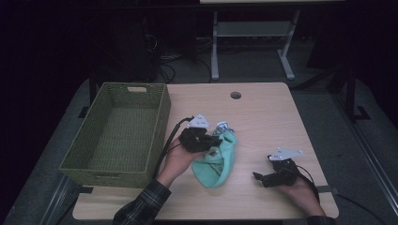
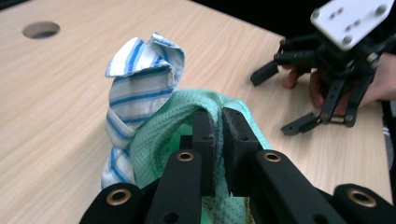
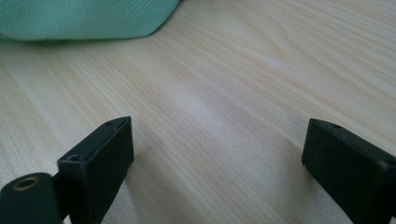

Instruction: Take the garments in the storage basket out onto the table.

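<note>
- High view: left gripper (image 1: 212,140) sits over the top end of a green cloth (image 1: 217,164), its jaws pinched on a fold of it. A striped cloth (image 1: 222,126) pokes out just beyond the gripper's tip. The wicker basket (image 1: 158,123) stands close on the gripper's outer side, with nothing visible inside it. Right gripper (image 1: 261,178) rests low on the table (image 1: 267,117), well apart from the cloth on its inner side.
- Left gripper view: jaws nearly together, with a ridge of the green cloth (image 2: 154,140) caught between the pads. The striped cloth (image 2: 135,88) stands crumpled just ahead and to one side, touching the green one; I cannot tell whether it is caught too. The other gripper (image 2: 285,100) is farther off, spread wide.
- Right gripper view: jaws wide apart, nothing between them, bare table (image 3: 210,93) below. The green cloth's (image 3: 84,18) edge lies ahead, out of reach.
- Judgement: the step looks like carrying the cloth to the basket. Keep the pinch firm, lift high enough to clear the basket wall, and watch that the striped cloth neither drags nor drops off.
</note>
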{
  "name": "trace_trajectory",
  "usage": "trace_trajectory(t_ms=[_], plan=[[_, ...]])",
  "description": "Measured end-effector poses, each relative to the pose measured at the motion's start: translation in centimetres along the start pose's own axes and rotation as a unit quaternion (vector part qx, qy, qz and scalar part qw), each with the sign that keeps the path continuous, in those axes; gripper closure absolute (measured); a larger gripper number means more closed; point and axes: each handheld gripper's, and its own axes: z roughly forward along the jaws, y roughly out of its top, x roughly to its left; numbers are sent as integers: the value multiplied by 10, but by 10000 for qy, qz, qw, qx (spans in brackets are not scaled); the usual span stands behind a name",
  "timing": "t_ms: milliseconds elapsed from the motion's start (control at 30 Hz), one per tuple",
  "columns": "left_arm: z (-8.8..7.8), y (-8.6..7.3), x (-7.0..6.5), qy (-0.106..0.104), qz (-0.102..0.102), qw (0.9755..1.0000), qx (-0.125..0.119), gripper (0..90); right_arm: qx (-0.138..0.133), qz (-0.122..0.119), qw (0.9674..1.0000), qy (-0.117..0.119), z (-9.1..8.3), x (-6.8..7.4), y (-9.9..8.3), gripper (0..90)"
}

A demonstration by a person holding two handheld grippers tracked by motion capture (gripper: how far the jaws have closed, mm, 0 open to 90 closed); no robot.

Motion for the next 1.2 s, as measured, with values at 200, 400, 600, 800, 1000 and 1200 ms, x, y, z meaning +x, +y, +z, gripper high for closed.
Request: trace_trajectory(t_ms=[200, 400, 600, 800, 1000, 1200], plan=[[17, -9, -1, -4, 25, 9997, 239, 835, 0, -10, 10000, 7, 0, 0, 0, 88], [34, -19, -2, -18, 26, 9988, 497, 834, 0, -13, 10000, 8, 0, 0, 0, 87], [49, -28, -3, 2, 101, 9971, 759, 826, 2, -9, 10000, 12, 0, 0, 0, 88], [58, -36, -1, 65, 126, 9955, 940, 814, 3, -10, 10000, 13, 0, 0, 0, 88], [54, -34, -1, 164, 119, 9959, 876, 686, 2, -8, 10000, 13, 0, 0, 0, 88], [40, -31, 1, 212, 77, 9970, 740, 487, 1, -11, 10000, 13, 0, 0, 0, 88]])
